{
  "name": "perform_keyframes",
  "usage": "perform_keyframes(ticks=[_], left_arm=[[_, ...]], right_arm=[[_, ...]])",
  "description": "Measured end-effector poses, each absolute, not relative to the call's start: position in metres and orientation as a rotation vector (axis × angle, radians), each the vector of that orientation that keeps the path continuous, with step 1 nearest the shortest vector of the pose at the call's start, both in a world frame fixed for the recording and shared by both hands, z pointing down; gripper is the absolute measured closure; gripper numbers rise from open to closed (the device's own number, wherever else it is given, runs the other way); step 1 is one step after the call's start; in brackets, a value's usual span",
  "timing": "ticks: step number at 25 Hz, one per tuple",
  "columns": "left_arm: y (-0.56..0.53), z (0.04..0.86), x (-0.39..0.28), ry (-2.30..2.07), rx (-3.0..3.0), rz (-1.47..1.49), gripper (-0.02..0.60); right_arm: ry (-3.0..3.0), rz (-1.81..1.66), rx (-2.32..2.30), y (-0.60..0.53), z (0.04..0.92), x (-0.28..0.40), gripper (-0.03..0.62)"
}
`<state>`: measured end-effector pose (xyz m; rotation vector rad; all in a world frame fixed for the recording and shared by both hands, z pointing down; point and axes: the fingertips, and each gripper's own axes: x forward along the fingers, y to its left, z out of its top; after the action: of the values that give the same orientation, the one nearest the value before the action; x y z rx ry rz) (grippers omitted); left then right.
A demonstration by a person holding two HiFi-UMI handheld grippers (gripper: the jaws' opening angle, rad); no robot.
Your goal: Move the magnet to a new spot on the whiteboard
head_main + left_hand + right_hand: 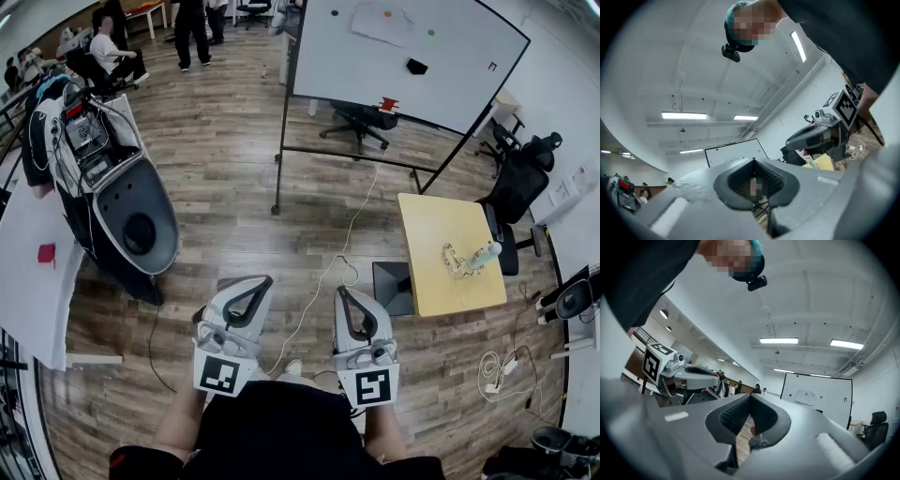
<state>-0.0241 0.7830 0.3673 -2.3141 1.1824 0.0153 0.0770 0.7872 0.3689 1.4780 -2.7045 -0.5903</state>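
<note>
Right gripper (343,292), left gripper (257,281) closed, empty; magnets (387,13) along whiteboard (469,75) top edge lie well ahead-right of you, right gripper nearer.

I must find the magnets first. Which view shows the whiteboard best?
The head view: the whiteboard is large, its coloured magnets distinct. Both gripper views show it small and distant, with the magnets as tiny dots.
</note>
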Motion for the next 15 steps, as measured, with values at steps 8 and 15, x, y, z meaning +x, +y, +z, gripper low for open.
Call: perform_keyframes(ticks=[8, 15], left_arm=[[0.780, 0.367, -0.013, 1.171, -2.314, 0.017, 0.580], [0.771, 0.370, 0.015, 1.174, -2.315, 0.009, 0.580]], right_arm=[[-2.705, -0.592, 1.475, 0.786, 0.371, 0.084, 0.594], [-2.710, -0.586, 1.479, 0.777, 0.372, 0.113, 0.594]])
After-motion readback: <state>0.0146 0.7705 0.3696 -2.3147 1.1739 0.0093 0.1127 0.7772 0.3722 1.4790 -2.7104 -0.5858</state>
